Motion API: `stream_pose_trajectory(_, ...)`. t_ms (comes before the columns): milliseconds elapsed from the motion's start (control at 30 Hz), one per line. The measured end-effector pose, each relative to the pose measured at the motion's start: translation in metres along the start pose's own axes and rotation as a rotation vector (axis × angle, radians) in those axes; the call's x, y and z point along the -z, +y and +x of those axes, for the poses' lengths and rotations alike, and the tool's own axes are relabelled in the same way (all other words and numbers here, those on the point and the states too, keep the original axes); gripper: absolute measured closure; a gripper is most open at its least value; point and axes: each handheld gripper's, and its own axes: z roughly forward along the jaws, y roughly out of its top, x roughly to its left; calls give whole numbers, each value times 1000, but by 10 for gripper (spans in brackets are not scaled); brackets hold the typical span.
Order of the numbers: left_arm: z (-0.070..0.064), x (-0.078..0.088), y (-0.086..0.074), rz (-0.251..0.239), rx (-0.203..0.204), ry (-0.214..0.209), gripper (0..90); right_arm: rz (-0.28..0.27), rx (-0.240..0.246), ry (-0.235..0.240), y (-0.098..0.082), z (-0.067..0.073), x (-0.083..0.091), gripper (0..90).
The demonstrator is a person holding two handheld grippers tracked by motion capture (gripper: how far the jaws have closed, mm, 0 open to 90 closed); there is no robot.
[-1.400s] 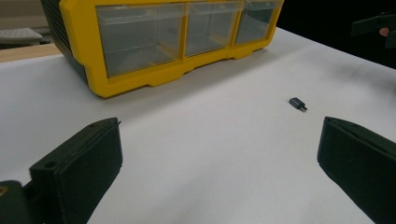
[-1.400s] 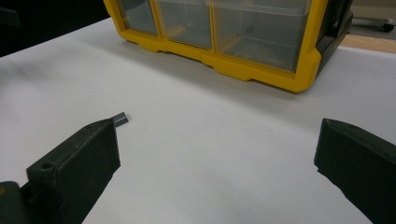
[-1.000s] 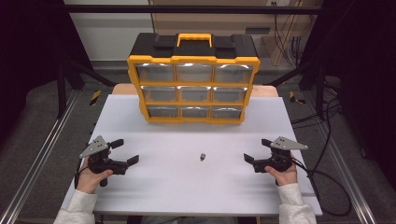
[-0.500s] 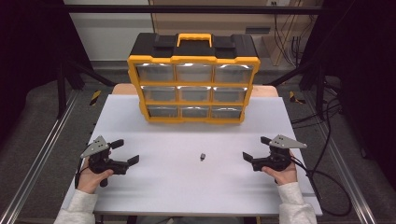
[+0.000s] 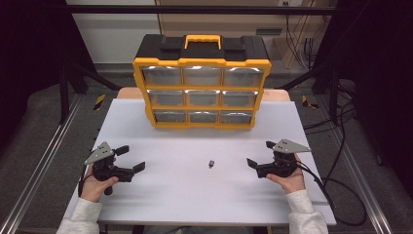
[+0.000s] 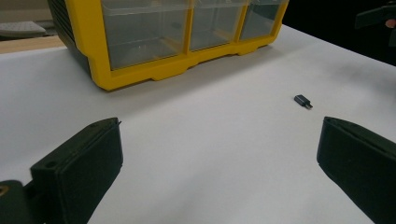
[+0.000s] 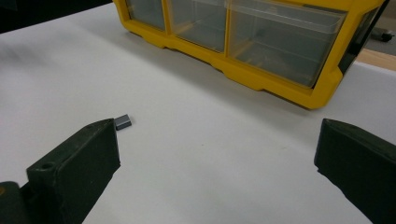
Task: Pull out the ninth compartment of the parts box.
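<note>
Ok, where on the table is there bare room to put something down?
Free: the white table between organizer and adapter, and the near strip between left tongs and right tongs. Crowded only at the organizer.

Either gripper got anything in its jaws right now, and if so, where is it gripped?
Nothing is held. The left gripper and right gripper are both open, jaws wide apart, and the small dark adapter lies loose on the table between them.

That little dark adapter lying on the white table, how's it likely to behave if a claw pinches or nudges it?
The adapter looks tiny and boxy, so it is probably stiff and very light. It lies flat on the smooth table, so a nudge would likely make it slide or spin, not roll. Its low profile may make it slip from a pinch.
</note>
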Motion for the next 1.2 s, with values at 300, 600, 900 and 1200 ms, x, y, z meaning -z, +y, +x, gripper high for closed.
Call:
stream_pose_trajectory(300, 0, -1, 0, 5, 1, 2, 0, 24, 45, -13, 6, 7, -10, 5)
stream_pose_trajectory(600, 1, -1, -1, 7, 2, 3, 0, 41, 90, -23, 14, 13, -18, 5)
stream_pose_trajectory(900, 1, -2, -1, 7, 4, 7, 0, 51, 128, -28, 23, 19, -25, 5)
stream_pose_trajectory(1200, 1, -2, -1, 8, 1, 9, 0, 71, 178, -34, 31, 25, -34, 5)
